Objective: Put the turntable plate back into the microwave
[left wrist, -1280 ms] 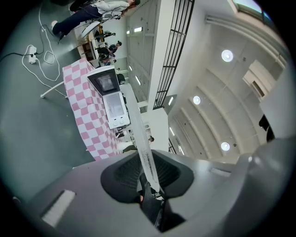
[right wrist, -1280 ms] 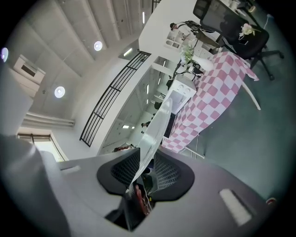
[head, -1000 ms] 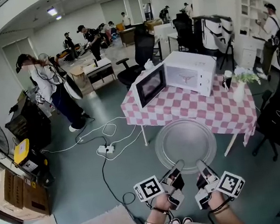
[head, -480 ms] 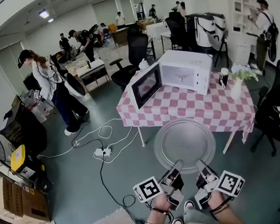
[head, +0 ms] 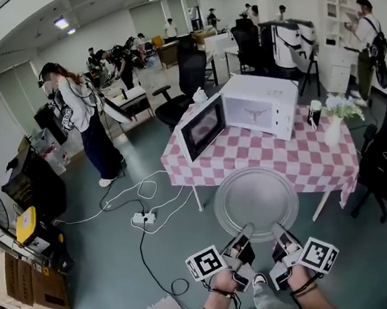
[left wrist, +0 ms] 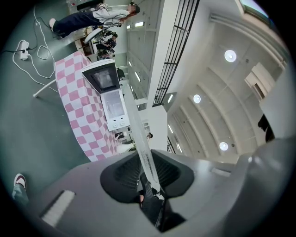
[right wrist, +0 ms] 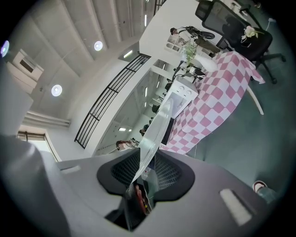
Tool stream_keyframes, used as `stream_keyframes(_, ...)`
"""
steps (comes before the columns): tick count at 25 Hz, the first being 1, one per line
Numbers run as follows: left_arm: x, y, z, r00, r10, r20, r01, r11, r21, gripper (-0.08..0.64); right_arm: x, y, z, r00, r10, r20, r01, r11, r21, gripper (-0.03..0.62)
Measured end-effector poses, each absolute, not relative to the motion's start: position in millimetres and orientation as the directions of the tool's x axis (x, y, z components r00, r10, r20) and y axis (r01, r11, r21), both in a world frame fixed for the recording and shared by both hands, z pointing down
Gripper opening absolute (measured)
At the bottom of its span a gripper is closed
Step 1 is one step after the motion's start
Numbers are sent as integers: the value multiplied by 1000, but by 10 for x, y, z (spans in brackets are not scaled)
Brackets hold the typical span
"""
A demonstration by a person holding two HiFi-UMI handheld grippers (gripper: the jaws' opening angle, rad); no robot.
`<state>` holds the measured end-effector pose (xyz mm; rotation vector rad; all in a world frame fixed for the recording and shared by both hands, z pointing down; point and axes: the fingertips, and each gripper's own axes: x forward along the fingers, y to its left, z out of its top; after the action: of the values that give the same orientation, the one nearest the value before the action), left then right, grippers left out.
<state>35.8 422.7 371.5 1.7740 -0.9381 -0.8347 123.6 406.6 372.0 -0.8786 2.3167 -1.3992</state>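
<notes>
While hanging in the air short of the table, plate (head: pixel 256 202): a clear round glass disc is lying roughly flat, its far rim overlapping the near edge of the checked cloth in the head view.
Left gripper (head: pixel 245 232): its jaws are pinching the plate's near rim; in the left gripper view the glass edge is running straight in between the dark pads.
Right gripper (head: pixel 277 230): its jaws are pinching the same rim just to the right, with the glass edge wedged between its pads.
Microwave (head: pixel 262 109): a white box is standing on the table, beyond the plate and apart from it.
Door (head: pixel 203 128): it is standing open to the left, its dark window facing the person.
Table (head: pixel 300 161): it is wearing a pink-and-white checked cloth.
Vase (head: pixel 331 125): it is standing near the table's right end, holding flowers.
Power strip (head: pixel 145 219): it is lying on the floor left of the table, cables trailing from it.
</notes>
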Motion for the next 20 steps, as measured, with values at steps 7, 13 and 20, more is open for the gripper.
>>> stream_keyframes(7, 286, 3633, 3724, 459, -880, -120, -248, -256, 934, 67, 1162, 3450, 3734, -783, -619, 59, -332, 336, -881, 92)
stream_keyframes(13, 240, 3128, 3710, 441, -891, -109, -263, -244, 934, 67, 1111, 2926, 3736, -801, -595, 68, -322, 332, -887, 92)
stream_keyframes(20, 240, 2559, 3769, 403, -912, -71, -192, -161, 968, 67, 1066, 2300, 3737, -817, -572, 72, -315, 338, -887, 92)
